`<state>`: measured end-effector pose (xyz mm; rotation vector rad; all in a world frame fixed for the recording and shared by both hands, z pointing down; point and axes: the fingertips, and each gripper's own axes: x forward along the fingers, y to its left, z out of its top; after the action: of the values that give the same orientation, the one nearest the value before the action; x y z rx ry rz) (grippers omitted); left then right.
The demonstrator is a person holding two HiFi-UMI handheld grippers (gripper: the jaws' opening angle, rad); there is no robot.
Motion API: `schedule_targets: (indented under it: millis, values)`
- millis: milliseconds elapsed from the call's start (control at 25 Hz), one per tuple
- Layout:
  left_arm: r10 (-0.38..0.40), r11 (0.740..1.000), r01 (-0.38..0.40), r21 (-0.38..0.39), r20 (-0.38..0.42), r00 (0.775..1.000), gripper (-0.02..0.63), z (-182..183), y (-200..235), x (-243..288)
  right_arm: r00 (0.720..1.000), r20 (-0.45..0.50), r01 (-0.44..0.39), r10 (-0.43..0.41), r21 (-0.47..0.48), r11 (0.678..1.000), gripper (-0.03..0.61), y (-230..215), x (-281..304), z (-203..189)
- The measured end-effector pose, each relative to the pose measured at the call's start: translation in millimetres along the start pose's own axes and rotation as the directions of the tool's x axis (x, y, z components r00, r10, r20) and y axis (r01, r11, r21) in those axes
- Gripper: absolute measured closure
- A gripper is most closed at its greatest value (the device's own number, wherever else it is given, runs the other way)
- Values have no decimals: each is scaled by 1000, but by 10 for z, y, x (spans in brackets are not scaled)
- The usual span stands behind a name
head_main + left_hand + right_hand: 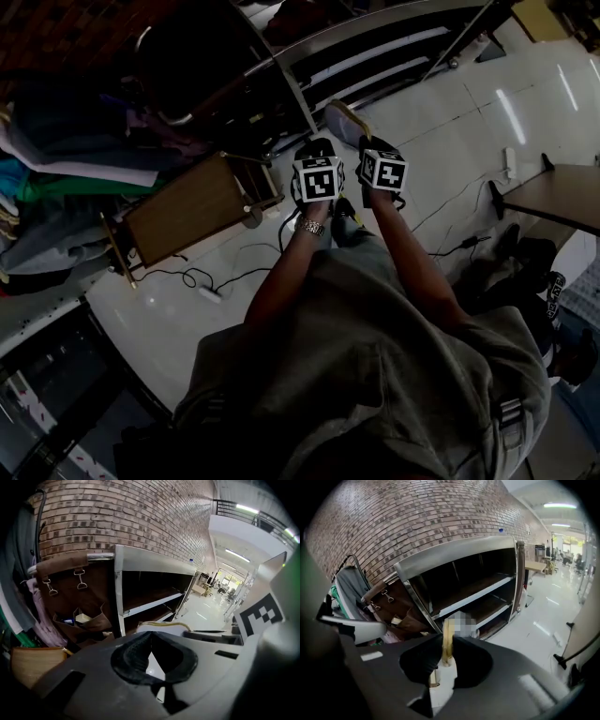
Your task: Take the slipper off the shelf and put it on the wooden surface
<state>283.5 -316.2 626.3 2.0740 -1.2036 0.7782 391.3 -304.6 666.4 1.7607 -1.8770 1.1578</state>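
Note:
In the head view both grippers are held side by side over the white floor, in front of the metal shelf. My right gripper is shut on the edge of a pale slipper with a yellowish sole, which sticks out toward the shelf. The right gripper view shows the slipper edge-on, pinched between the dark jaws of the right gripper. My left gripper is just left of it; its jaws meet at the tips with nothing between them. The slipper lies just beyond them. The wooden surface stands lower left.
Clothes hang on a rack at the left, beside a brown bag with metal clasps. Cables and a power strip lie on the floor. A table corner juts in at the right. A brick wall rises behind the shelf.

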Motion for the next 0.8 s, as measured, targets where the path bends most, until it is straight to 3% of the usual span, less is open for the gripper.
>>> schedule_targets:
  millis: [200, 440, 640, 800]
  values:
    - [51, 998, -51, -37, 5, 999, 609, -310, 288, -320, 1000, -9, -25, 25, -58, 998, 522, 149, -143, -215]
    - [113, 988, -110, -107, 23, 993, 611, -634, 925, -786, 998, -42, -50, 47, -78, 996, 522, 583, -163, -646]
    - [152, 976, -140, -169, 60, 987, 611, -984, 1576, -1288, 995, -51, -97, 90, -160, 982, 522, 1427, -141, -931]
    - [172, 975, -161, -152, 63, 983, 611, -1531, 2175, -1910, 995, -18, -104, 102, -178, 979, 522, 2260, -247, -1363]
